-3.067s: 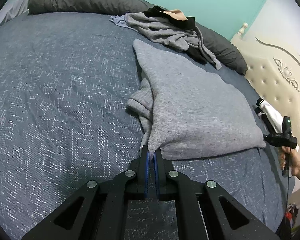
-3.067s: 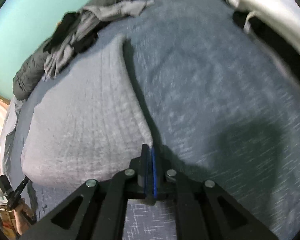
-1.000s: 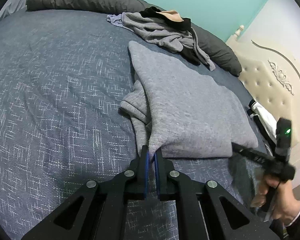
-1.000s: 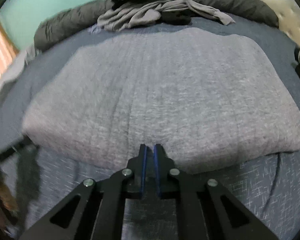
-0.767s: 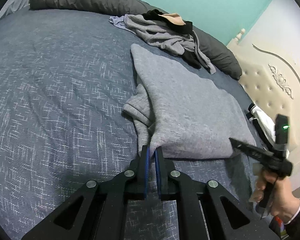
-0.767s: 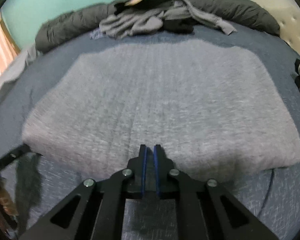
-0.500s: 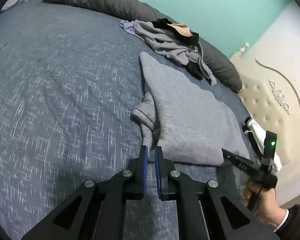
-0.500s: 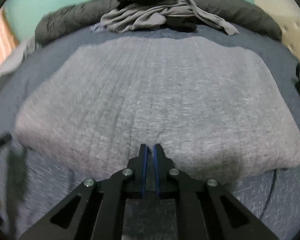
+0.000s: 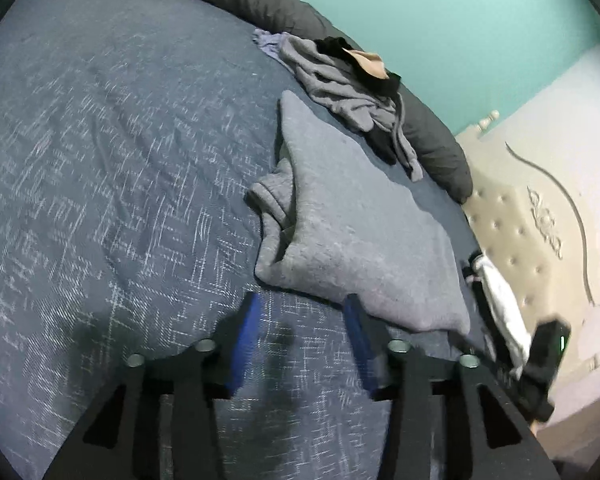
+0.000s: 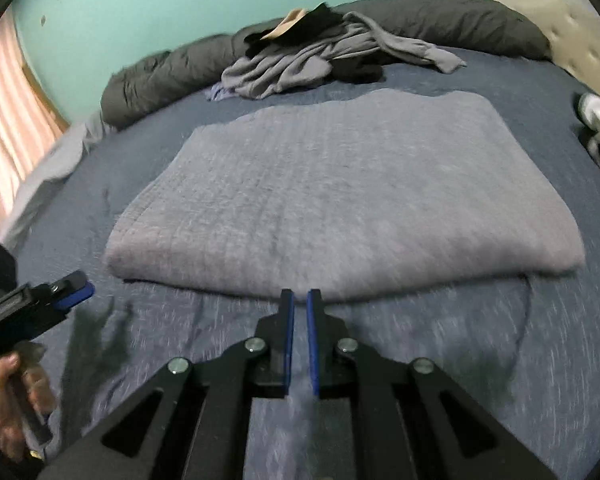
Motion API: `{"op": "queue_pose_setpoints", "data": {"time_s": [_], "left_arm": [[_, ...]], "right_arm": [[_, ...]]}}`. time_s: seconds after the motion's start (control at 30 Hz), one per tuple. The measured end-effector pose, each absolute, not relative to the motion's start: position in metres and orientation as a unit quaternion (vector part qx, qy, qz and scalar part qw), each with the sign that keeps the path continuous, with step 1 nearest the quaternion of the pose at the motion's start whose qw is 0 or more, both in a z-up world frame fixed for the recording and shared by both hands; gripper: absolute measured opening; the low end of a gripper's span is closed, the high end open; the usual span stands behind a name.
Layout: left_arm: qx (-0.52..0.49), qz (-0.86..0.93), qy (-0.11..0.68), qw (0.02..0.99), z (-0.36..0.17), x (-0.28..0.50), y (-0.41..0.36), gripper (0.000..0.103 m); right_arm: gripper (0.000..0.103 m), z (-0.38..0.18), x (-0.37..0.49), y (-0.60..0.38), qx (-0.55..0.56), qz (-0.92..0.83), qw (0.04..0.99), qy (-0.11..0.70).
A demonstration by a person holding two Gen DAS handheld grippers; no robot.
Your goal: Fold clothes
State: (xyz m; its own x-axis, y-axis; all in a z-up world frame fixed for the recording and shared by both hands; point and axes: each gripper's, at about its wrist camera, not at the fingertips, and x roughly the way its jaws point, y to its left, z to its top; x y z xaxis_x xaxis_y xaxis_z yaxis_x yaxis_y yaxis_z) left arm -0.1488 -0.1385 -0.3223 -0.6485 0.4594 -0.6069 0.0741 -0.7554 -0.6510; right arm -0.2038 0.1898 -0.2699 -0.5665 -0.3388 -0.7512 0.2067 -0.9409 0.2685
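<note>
A folded grey sweater [image 10: 340,196] is lying on the bed [image 9: 100,160], on its dark blue bedspread with pale crosshatch marks. In the left wrist view one bunched sleeve [image 9: 272,208] is sticking out from under the folded body on the side away from the headboard [image 9: 532,220].

The left gripper [image 9: 302,300] is hanging just before the near edge of the sweater. Its jaws have just been opening and are now standing apart, released, with only bedspread between the blue pads; the cloth is not gripped. The right gripper [image 10: 300,296] is pointing at the middle of the sweater's near folded edge, very close to it. Its jaws are clenched almost together, and nothing is seen between them.

Behind the sweater, a pile of unfolded clothes [image 10: 320,56], grey and black with a tan piece on top, is resting against a dark grey duvet [image 10: 460,20] rolled along the teal wall [image 9: 440,20]. In the right wrist view a hand [image 10: 8,396] is holding the left gripper's handle at the left edge.
</note>
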Motion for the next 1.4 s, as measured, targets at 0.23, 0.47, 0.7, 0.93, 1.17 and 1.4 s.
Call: {"op": "queue_pose_setpoints", "data": {"time_s": [0.23, 0.47, 0.7, 0.93, 1.17, 1.4], "left_arm": [[-0.403, 0.837, -0.356, 0.100, -0.326, -0.155, -0.120, 0.067], [-0.399, 0.821, -0.402, 0.069, -0.335, -0.168, -0.117, 0.067], [-0.398, 0.807, -0.435, 0.027, -0.344, -0.191, -0.123, 0.067], [-0.397, 0.806, -0.440, 0.017, -0.350, -0.208, -0.121, 0.062], [-0.393, 0.828, -0.401, 0.015, -0.336, -0.215, -0.113, 0.020], [-0.374, 0.847, -0.375, 0.041, -0.301, -0.220, -0.100, 0.015]], "right_arm": [[0.006, -0.278, -0.155, 0.248, 0.424, -0.885, 0.150, -0.123], [0.006, -0.291, -0.140, 0.289, 0.413, -0.881, 0.154, -0.168], [0.006, -0.290, -0.144, 0.295, 0.394, -0.880, 0.177, -0.197], [0.014, -0.291, -0.152, 0.316, 0.398, -0.881, 0.146, -0.212], [0.014, -0.294, -0.155, 0.335, 0.400, -0.875, 0.129, -0.239], [0.016, -0.295, -0.158, 0.342, 0.400, -0.873, 0.129, -0.248]]}}
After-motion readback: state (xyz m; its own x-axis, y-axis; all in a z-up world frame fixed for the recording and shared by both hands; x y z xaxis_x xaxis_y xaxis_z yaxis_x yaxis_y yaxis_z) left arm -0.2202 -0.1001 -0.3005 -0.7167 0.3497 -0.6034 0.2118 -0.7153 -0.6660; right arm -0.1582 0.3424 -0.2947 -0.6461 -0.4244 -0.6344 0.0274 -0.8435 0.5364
